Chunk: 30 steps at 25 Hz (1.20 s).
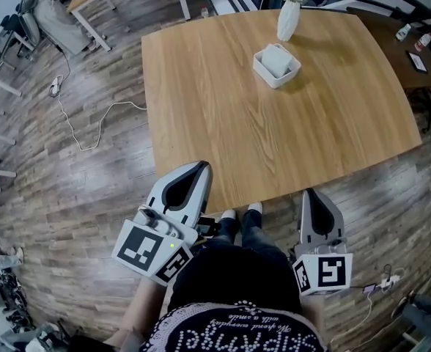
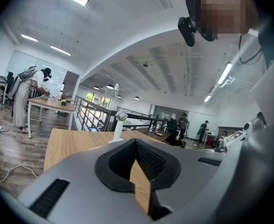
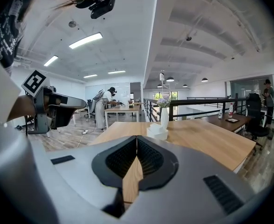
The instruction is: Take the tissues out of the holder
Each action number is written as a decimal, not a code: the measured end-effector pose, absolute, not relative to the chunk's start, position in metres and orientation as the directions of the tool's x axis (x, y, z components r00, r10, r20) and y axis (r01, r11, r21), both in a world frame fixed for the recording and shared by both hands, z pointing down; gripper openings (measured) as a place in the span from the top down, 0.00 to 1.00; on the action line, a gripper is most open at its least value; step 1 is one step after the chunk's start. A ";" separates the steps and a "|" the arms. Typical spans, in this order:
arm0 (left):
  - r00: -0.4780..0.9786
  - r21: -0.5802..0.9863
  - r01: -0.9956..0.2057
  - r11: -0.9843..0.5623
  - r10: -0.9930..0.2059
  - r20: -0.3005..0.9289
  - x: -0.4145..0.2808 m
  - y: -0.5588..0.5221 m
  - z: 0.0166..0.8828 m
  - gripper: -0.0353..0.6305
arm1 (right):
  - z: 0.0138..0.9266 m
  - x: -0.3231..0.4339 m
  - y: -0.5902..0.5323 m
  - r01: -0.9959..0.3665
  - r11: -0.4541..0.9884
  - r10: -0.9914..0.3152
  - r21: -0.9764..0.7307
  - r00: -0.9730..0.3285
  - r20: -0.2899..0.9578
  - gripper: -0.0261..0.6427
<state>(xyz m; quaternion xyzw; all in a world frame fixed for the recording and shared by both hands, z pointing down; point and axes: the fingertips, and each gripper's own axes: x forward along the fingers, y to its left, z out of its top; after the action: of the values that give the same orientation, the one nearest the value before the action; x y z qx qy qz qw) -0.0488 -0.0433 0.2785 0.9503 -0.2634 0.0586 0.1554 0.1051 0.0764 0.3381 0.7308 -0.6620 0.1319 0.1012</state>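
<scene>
On the far part of the wooden table [image 1: 223,108] stands a white square holder [image 1: 276,66] with white tissues [image 1: 277,59] folded in it. A white vase of flowers [image 1: 289,17] stands right behind it. Both my grippers hang short of the table's near edge, well apart from the holder. The left gripper [image 1: 203,166] is shut and empty, and so is the right gripper [image 1: 308,193]. In the right gripper view the holder [image 3: 157,132] and vase [image 3: 164,116] lie straight beyond the shut jaws [image 3: 137,137]. The left gripper view shows shut jaws [image 2: 136,141] and the vase [image 2: 118,127], not the holder.
A dark table [image 1: 413,46] with bottles and a phone adjoins the wooden table at the right. A white cable [image 1: 83,123] trails over the plank floor at the left. Beyond the table stand a railing [image 3: 197,104] and a desk [image 3: 120,110] with a person [image 3: 102,107] at it.
</scene>
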 end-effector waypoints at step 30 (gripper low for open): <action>0.771 0.238 -0.635 -0.735 -0.622 0.139 -0.006 -0.035 0.265 0.94 | 0.345 0.178 0.082 -0.998 -0.029 -0.956 -0.059 0.011 0.292 0.94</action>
<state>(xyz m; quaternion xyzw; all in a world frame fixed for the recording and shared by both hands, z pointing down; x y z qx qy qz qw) -0.0059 -0.0351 0.2651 0.9309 -0.3376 0.0249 0.1371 0.1778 0.0821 0.3452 0.7062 -0.6919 0.1263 0.0819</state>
